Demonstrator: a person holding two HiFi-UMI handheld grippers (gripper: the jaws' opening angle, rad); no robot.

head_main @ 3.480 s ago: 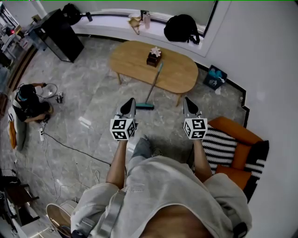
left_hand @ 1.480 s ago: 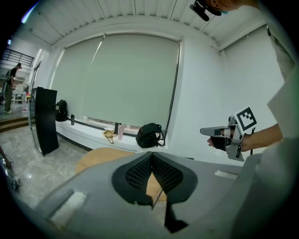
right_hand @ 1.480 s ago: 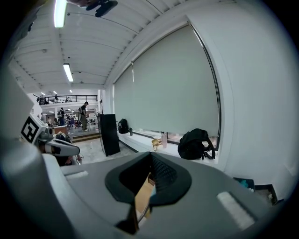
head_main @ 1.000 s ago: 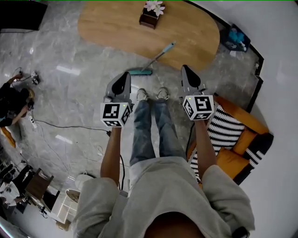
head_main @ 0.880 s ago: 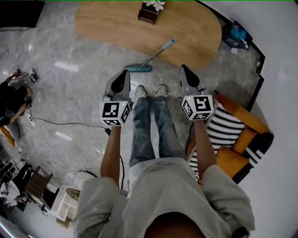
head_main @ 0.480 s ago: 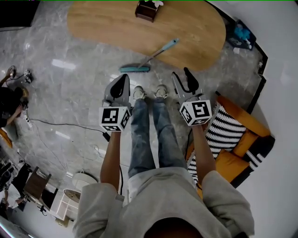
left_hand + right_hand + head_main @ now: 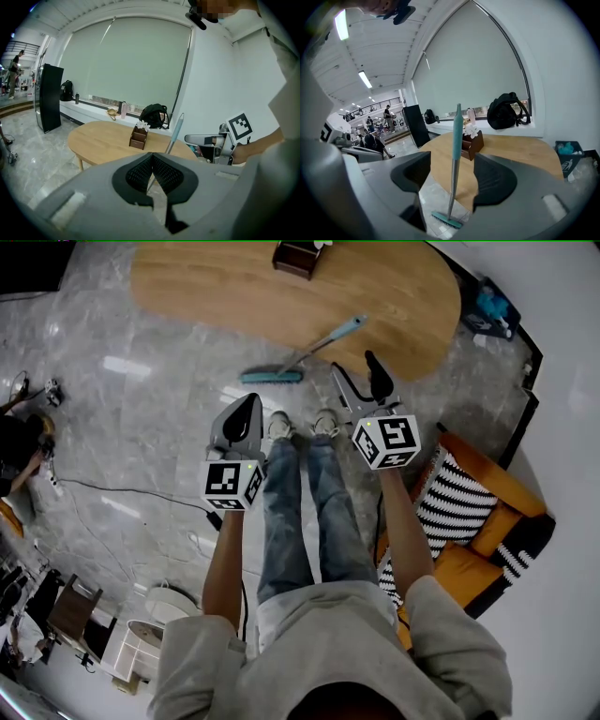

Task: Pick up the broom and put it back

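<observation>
The broom stands with its teal head on the floor and its grey-and-teal handle leaning on the table's edge. My right gripper is just short of the handle. Its jaws have just been opening and now stand wide, with nothing pressed between them. In the right gripper view the broom handle shows in the gap of the gripper, further ahead and untouched. My left gripper is shut and empty beside the person's left shoe. The left gripper view shows that gripper with the broom handle beyond.
An oval wooden table carries a brown box with flowers. An orange armchair with a striped cushion stands at right. A person crouches at far left, and cables trail over the marble floor. A black backpack sits on the sill.
The right gripper's jaws went from shut to wide open, and it shifted toward the broom handle. Both grippers sank lower. The left gripper stayed shut.
</observation>
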